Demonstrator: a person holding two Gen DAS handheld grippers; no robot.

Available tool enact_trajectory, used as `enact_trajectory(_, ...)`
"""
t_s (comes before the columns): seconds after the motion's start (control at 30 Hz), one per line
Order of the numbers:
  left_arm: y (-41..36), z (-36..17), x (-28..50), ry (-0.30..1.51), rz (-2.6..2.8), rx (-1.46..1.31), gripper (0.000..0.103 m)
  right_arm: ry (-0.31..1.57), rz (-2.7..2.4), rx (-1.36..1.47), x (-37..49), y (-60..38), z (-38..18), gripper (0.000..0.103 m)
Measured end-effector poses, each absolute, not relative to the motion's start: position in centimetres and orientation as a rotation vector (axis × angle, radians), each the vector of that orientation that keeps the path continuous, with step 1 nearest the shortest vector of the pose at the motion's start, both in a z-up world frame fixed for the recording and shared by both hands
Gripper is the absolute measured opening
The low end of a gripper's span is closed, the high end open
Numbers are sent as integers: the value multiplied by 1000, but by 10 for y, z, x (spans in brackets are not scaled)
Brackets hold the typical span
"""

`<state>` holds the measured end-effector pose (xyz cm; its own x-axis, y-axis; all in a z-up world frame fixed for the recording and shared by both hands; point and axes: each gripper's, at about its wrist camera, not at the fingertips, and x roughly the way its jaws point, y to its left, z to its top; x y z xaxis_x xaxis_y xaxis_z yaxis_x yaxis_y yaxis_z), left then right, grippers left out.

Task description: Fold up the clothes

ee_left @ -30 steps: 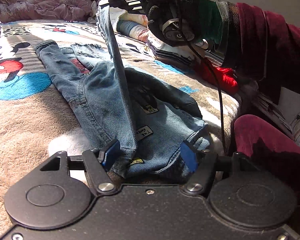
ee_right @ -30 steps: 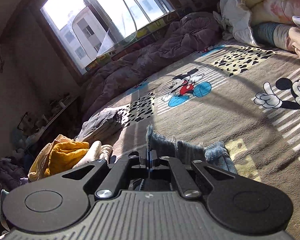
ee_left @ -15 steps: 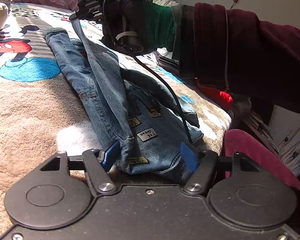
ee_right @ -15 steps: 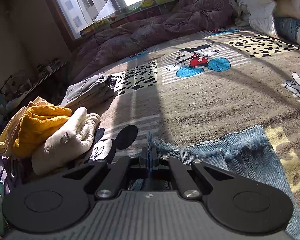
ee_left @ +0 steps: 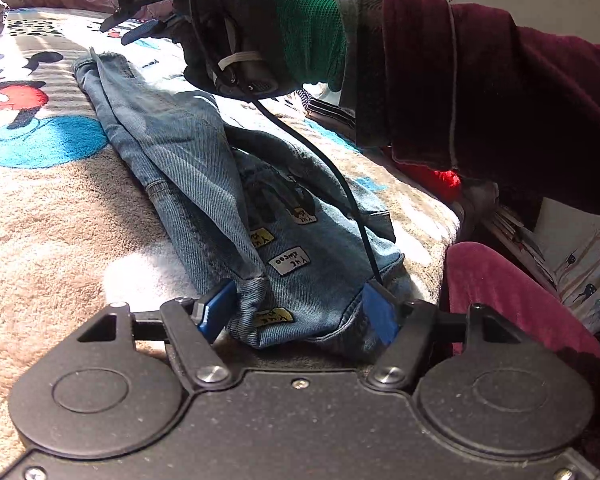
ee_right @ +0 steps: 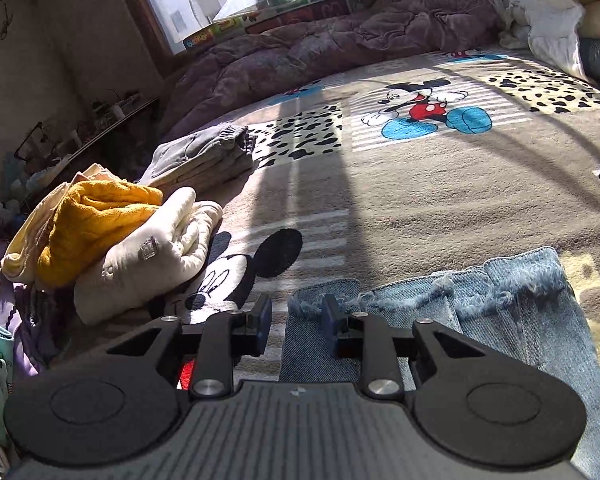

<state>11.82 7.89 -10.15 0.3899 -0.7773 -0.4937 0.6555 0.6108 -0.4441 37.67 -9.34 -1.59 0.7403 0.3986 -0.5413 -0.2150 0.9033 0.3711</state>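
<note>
A pair of blue jeans (ee_left: 204,168) with small text patches lies folded lengthwise on the Mickey Mouse blanket (ee_left: 40,216), one leg laid over the other. My left gripper (ee_left: 298,312) is open, its blue pads on either side of the waistband end, which lies on the bed. My right gripper (ee_left: 134,28), held in a gloved hand, hovers open just above the far leg ends. In the right wrist view the right gripper (ee_right: 296,322) is open and empty over the frayed hems (ee_right: 460,284), which rest on the blanket.
Folded clothes sit at the bed's left: a cream garment (ee_right: 152,248), a mustard knit (ee_right: 96,216), a grey folded piece (ee_right: 204,156). A purple duvet (ee_right: 340,40) lies under the window. White bedding (ee_right: 548,12) piles at the far right. A red cloth (ee_left: 436,176) lies by the bed edge.
My right gripper carried the raised jeans leg over and down onto the other leg, then opened and let the hem go. My left gripper stayed open at the waistband.
</note>
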Motion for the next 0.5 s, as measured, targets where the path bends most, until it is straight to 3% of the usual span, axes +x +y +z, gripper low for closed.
enact_trajectory(0.13, 78, -99, 118, 732, -915, -158, 69, 630, 367, 287, 359, -109, 2, 33)
enact_trajectory(0.3, 83, -94, 108, 724, -876, -85, 70, 594, 376, 299, 305, -166, 21, 41)
enact_trajectory(0.5, 107, -74, 97, 559, -747, -204, 70, 619, 288, 410, 223, -247, -15, 42)
